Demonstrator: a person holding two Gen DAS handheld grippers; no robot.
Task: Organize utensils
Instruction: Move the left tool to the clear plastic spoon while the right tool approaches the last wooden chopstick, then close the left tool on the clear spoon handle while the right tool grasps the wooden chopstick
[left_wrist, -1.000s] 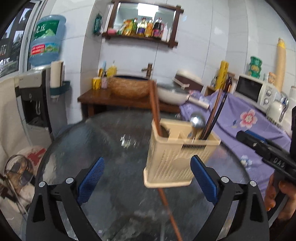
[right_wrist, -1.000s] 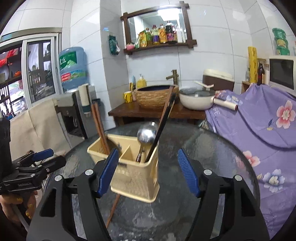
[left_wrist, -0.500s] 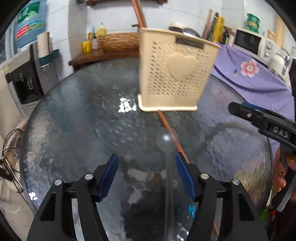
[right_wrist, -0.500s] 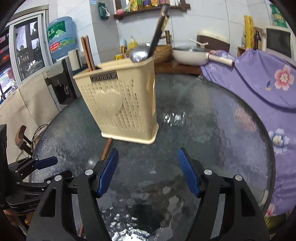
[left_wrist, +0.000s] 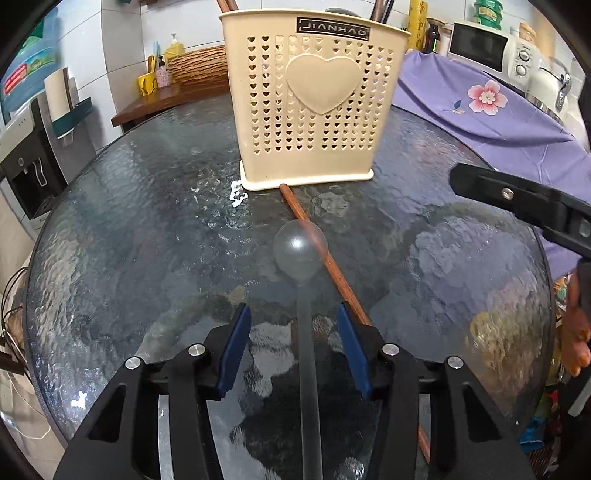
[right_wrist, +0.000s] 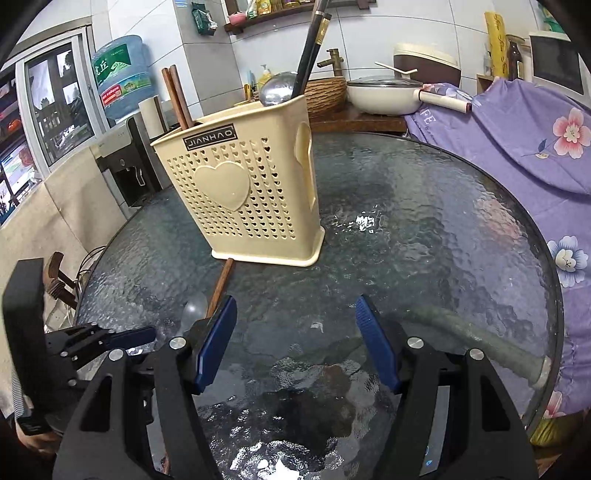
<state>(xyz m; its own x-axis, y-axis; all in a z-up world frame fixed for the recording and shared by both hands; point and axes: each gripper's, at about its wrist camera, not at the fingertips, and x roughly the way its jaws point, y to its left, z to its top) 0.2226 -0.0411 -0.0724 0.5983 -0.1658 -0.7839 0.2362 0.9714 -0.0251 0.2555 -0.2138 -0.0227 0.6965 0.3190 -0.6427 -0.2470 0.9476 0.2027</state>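
Left hand-held gripper (left_wrist: 293, 345) now lower, spread astride clear spoon (left_wrist: 301, 254) before holder (left_wrist: 310, 99); right hand-held gripper (right_wrist: 295, 341) spread, empty. Risk: slick handle slips, nudges chopstick (left_wrist: 321, 254).

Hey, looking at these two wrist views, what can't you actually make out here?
- Left wrist view: the clear plastic spoon has its handle end cut off by the bottom edge.
- Left wrist view: the far end of the brown wooden chopstick is hidden behind the beige perforated utensil holder.
- Right wrist view: most of the spoon is hidden behind a right gripper finger.
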